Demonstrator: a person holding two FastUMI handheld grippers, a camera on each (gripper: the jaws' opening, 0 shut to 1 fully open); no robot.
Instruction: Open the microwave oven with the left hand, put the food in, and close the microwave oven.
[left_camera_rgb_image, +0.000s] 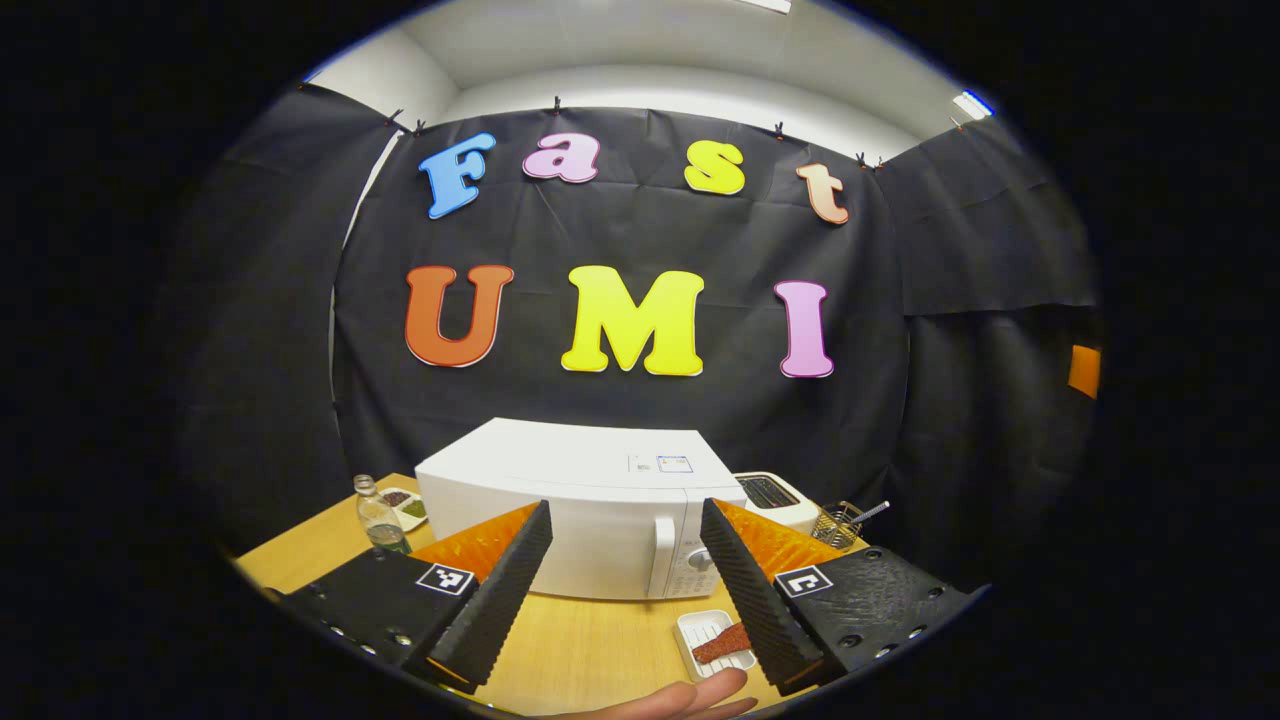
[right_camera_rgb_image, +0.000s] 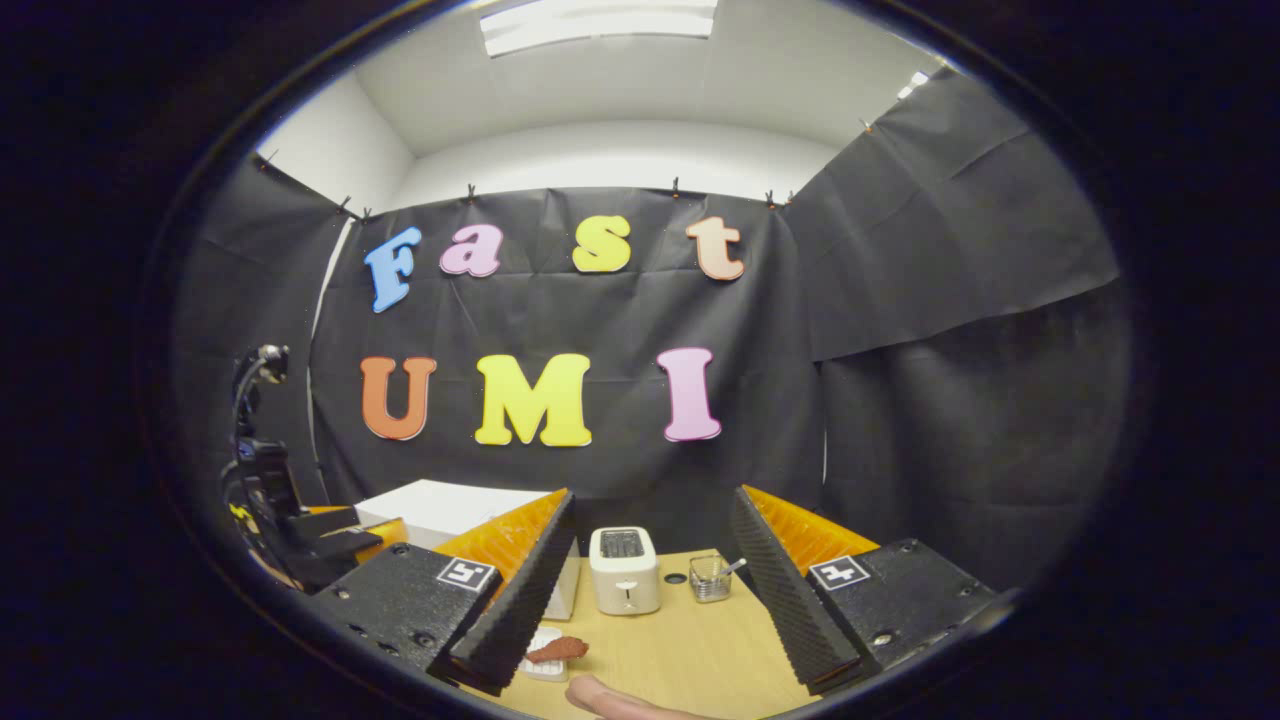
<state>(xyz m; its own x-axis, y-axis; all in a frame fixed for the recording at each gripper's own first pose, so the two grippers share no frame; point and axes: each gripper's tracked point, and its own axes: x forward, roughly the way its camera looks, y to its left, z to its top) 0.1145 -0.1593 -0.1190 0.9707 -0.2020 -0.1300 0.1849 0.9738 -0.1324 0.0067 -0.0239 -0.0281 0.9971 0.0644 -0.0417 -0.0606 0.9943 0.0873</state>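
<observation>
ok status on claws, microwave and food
Left claw and right claw open, empty. Microwave door shut. Food on its tray, table; nothing blocking.

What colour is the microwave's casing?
White; the microwave, door closed, shows best in the left gripper view.

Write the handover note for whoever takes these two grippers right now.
Left gripper: open, holding nothing, facing the microwave.
Right gripper: open, holding nothing, facing the toaster.
Microwave: on the table, door shut, handle toward its right.
Food: on a small white tray on the table in front of the microwave.
Done: nothing.
Left: open the door with the left gripper, put the food in, close the door.
</observation>
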